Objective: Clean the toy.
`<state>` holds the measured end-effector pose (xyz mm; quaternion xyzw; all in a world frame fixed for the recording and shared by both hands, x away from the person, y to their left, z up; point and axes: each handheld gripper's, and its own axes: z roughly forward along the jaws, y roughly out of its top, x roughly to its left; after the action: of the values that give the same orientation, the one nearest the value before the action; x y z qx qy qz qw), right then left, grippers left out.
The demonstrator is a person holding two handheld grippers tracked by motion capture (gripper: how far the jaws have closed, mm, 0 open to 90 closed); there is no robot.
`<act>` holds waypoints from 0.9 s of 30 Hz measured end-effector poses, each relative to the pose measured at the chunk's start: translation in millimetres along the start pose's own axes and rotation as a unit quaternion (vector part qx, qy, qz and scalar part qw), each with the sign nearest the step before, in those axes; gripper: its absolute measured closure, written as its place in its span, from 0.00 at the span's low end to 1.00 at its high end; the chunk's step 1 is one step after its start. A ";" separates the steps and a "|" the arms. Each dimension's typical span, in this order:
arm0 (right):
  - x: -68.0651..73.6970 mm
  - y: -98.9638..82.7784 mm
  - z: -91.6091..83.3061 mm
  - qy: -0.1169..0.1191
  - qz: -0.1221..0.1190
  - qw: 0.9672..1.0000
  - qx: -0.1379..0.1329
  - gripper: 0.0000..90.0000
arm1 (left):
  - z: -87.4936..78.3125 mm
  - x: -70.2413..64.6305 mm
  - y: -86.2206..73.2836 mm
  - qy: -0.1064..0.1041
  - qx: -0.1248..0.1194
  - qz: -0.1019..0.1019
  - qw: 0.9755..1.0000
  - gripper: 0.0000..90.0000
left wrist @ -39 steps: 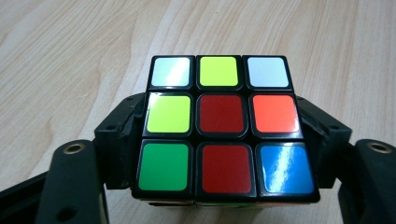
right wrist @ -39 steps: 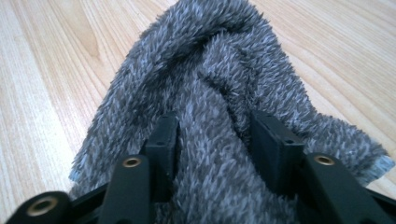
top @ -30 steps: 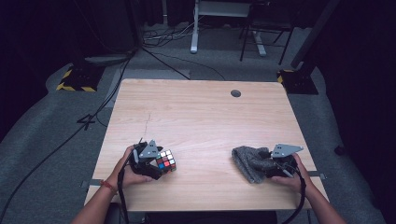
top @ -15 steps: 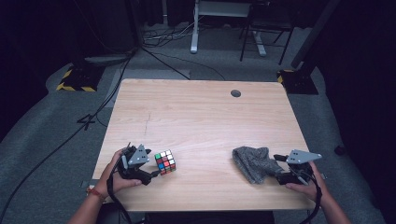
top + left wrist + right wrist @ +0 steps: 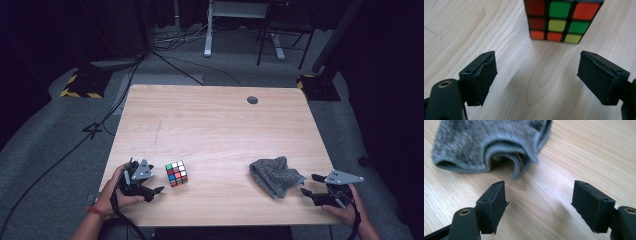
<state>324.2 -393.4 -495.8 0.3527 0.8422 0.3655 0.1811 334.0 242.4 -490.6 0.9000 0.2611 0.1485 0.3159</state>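
- Both hands have backed off toward the near edge of the worktop [image 5: 215, 120] — our left tongs [image 5: 153, 192] now sit just beside the puzzle cube [image 5: 177, 173] rather than around it, and our right tongs [image 5: 314, 188] sit just clear of the grey cloth [image 5: 275, 176]
- In the left gripper view the cube [image 5: 562, 20] stands on the wood ahead of the spread black jaws, with bare grain between the pads [image 5: 485, 75] and nothing touching them
- In the right gripper view the cloth [image 5: 489, 145] lies crumpled ahead, its folded hem curling toward us; these jaws have just been opening, they stand wide, and only wood lies between them
- We judge this as a release of both things — the cube rests near the front left of the worktop, the cloth near the front right, well apart from each other
- Against the earliest frame, the left tongs were tight against the cube and the right tongs were on the cloth's edge; half a second ago both were already drawing away
- The cube and the cloth lie about where they lay then, so it is the hands that have moved, each outward and back toward us
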 end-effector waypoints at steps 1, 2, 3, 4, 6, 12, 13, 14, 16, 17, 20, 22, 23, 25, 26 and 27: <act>-1.7 -2.7 0.3 -0.002 0.002 1.000 0.002 0.30 | 1.0 1.3 -2.2 -0.001 0.004 0.000 1.000 0.18; -3.2 -5.3 1.0 -0.003 0.006 1.000 0.004 0.29 | 1.9 2.7 -4.3 -0.001 0.006 -0.002 1.000 0.18; -5.0 -7.5 0.7 -0.001 0.014 1.000 -0.001 0.30 | 1.5 3.9 -6.5 -0.003 0.003 -0.008 1.000 0.17; -6.4 -8.9 0.2 -0.001 0.021 1.000 -0.003 0.30 | 0.9 5.2 -8.3 -0.004 0.001 -0.011 1.000 0.17; -8.1 -9.8 -0.6 -0.006 0.024 1.000 -0.005 0.30 | 0.1 7.3 -11.9 -0.009 -0.004 -0.019 1.000 0.17; -10.3 -10.5 0.0 0.000 0.035 0.999 -0.003 0.29 | 0.5 9.8 -21.9 -0.024 -0.025 -0.063 0.997 0.17; -10.4 -10.5 0.0 -0.001 0.035 0.999 -0.003 0.29 | 0.6 9.6 -21.9 -0.022 -0.025 -0.064 0.997 0.17; -10.2 -10.4 0.2 -0.002 0.034 0.999 -0.002 0.29 | 0.6 9.6 -21.9 -0.022 -0.025 -0.064 0.997 0.17; -10.2 -10.4 0.2 -0.002 0.034 0.999 -0.002 0.29 | 0.6 9.6 -21.9 -0.022 -0.025 -0.064 0.997 0.17; -10.2 -10.4 0.2 -0.002 0.034 0.999 -0.002 0.29 | 0.6 9.6 -21.9 -0.022 -0.025 -0.064 0.997 0.17; -10.3 -10.4 0.2 -0.002 0.034 0.999 -0.003 0.29 | 0.7 9.4 -21.8 -0.022 -0.025 -0.064 0.997 0.17; -10.4 -10.4 0.2 -0.001 0.035 0.999 -0.002 0.29 | 0.6 9.1 -21.8 -0.020 -0.024 -0.066 0.997 0.17; -10.5 -10.3 0.2 -0.001 0.035 0.999 -0.002 0.29 | 0.7 9.1 -21.8 -0.021 -0.025 -0.066 0.997 0.17; -10.5 -10.3 0.2 -0.001 0.035 0.999 -0.002 0.29 | 0.7 9.0 -21.8 -0.020 -0.025 -0.066 0.997 0.17; -10.6 -10.3 0.2 -0.001 0.036 0.999 -0.002 0.29 | 0.8 9.0 -21.8 -0.020 -0.025 -0.066 0.997 0.17; -10.7 -10.2 0.4 -0.003 0.037 0.999 -0.002 0.29 | 0.6 8.9 -21.7 -0.019 -0.025 -0.067 0.997 0.17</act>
<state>327.1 -405.9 -503.1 0.3843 0.8272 0.3729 0.1704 333.4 261.6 -504.2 0.8752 0.3105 0.1161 0.3522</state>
